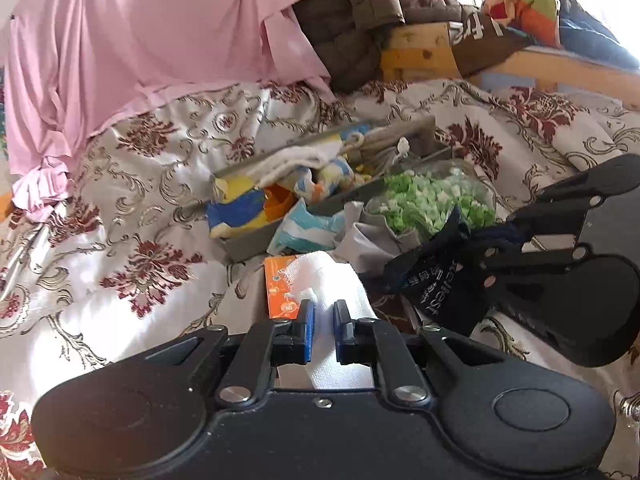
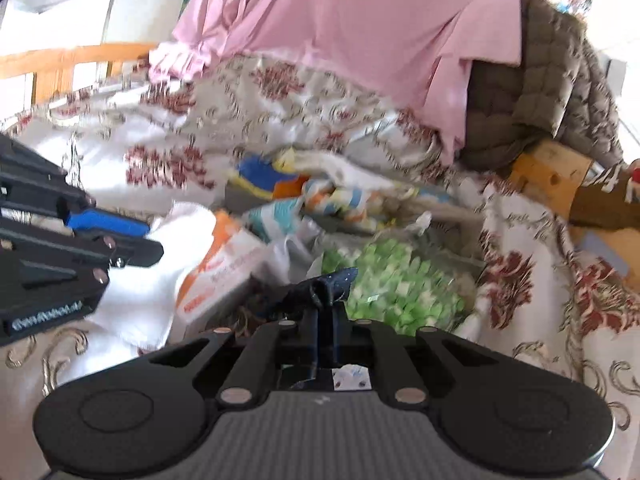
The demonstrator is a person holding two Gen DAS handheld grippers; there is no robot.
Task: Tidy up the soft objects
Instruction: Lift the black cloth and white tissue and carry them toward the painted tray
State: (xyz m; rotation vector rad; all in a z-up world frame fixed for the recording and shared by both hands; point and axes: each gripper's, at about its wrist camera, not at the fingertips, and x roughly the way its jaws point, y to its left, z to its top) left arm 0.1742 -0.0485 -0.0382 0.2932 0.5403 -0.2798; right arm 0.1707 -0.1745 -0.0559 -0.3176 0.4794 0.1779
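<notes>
Two grippers, both closed on cloth: left gripper (image 1: 323,312) pinches a white cloth (image 1: 332,280); right gripper (image 2: 326,312) pinches a dark navy cloth (image 2: 320,290). Ahead of both, on the floral bedspread (image 1: 140,208), a grey tray (image 1: 248,240) holds crumpled colourful cloths (image 1: 328,176); beside it, a clear bag of green pieces (image 1: 432,200).

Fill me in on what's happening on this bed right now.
A person is sorting soft items on a floral bedspread with two handheld claws. The left claw is shut on a white cloth, which lies over an orange packet. The right claw is shut on a dark navy fabric item with printed lettering. Ahead sit a grey box stuffed with colourful cloths and a clear bag of green pieces.
</notes>
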